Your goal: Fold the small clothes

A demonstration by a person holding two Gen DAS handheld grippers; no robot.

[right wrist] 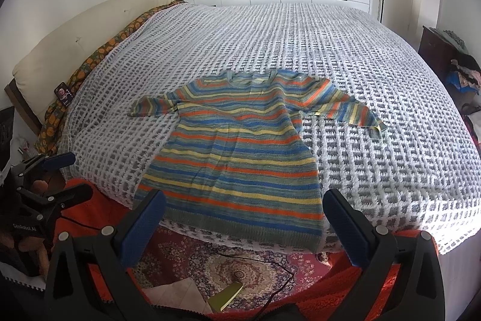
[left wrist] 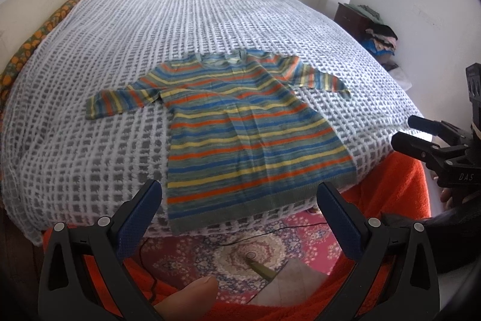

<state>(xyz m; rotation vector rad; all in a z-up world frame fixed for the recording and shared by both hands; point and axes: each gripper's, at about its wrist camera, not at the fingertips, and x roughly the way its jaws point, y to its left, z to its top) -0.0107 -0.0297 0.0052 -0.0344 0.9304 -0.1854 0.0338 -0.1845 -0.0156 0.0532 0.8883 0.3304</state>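
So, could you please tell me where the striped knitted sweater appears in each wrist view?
Left wrist: striped knitted sweater lies flat at centre, hem nearest.
Right wrist: centre, slightly lower, hem at the bed edge.
Shared landmark: orange-patterned fabric along the cream headboard, left.

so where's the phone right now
The phone shows only in the right wrist view, far left, lying on the orange-patterned sheet beside the cream headboard, well left of the striped sweater.
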